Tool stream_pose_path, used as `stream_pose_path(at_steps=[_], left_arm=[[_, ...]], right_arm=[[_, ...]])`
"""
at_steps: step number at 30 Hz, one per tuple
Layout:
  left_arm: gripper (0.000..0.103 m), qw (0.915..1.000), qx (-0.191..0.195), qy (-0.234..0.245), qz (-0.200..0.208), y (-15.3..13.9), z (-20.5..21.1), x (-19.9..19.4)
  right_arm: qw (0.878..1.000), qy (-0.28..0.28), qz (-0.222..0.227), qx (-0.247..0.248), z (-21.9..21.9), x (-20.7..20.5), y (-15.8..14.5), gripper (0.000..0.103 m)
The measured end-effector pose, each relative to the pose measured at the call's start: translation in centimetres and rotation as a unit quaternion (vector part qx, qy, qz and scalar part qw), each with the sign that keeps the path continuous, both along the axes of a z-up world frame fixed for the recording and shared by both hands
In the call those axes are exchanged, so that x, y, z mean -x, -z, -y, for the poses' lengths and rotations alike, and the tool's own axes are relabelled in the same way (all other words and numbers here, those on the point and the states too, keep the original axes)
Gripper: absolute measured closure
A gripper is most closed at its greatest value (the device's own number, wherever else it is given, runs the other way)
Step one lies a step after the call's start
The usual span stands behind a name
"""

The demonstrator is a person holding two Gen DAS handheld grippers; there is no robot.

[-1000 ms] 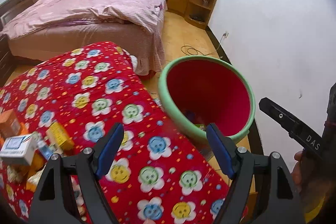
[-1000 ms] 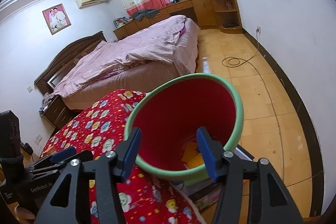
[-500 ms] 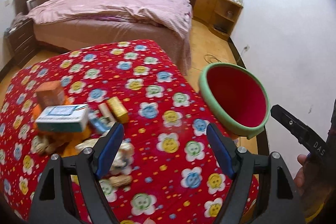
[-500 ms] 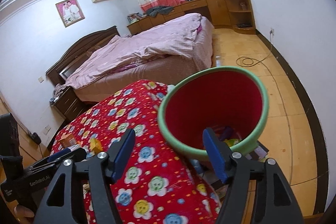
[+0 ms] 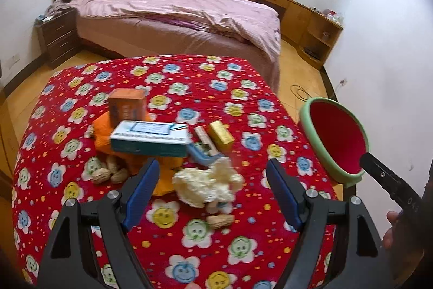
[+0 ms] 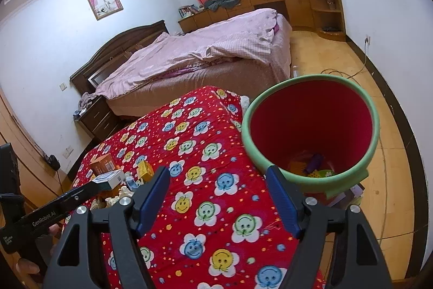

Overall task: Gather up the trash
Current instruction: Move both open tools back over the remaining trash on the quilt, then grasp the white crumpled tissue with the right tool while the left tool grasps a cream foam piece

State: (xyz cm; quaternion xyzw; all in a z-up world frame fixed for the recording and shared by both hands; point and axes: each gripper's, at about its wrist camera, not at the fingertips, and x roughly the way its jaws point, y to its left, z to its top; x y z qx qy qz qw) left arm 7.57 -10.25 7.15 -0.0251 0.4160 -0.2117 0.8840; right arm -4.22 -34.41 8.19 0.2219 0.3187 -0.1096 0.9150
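Looking down the left gripper, I have its blue pads spread wide with nothing between them, hovering above the pile of trash on the red flower-print quilt. The crumpled cream tissue wad sits nearest, framed between the pads, with a peanut just in front of it and more peanuts off to the left. Behind lie a teal-and-white carton, an orange box standing on an orange wrapper, a small gold box and a blue packet.

The right gripper is empty too, and its jaws are opening over the quilt, just beside the red bin with the green rim. Some scraps already lie at the bottom of that bin.

My judgement is that the next pick belongs to the left side, and the tissue wad is the sensible target: soft, bulky, and already centred. To do it well I would lower until the pads straddle the wad at its widest part, keep clear of the quilt fabric so I don't pinch cloth, and close gently. The loose peanut and the blue packet touch or nearly touch the wad, so I'd expect one might drag along. The bin stands off the quilt's right edge, so the carry is short.
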Motion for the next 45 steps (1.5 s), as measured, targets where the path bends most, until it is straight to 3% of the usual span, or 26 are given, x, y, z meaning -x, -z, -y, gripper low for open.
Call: stream_pose_path(at_steps=[23,45], left_arm=[[0.023,0.996,-0.03,-0.083,-0.014,3.1,-7.5,-0.8],[0.023,0.9874,-0.012,-0.147,-0.057,6.5,-13.0,-1.9]], right_arm=[[0.997,-0.068,-0.035,-0.001,-6.6,-3.9,2.5,0.024],[0.983,-0.169,-0.072,0.019,-14.4,-9.3,5.7,0.022]])
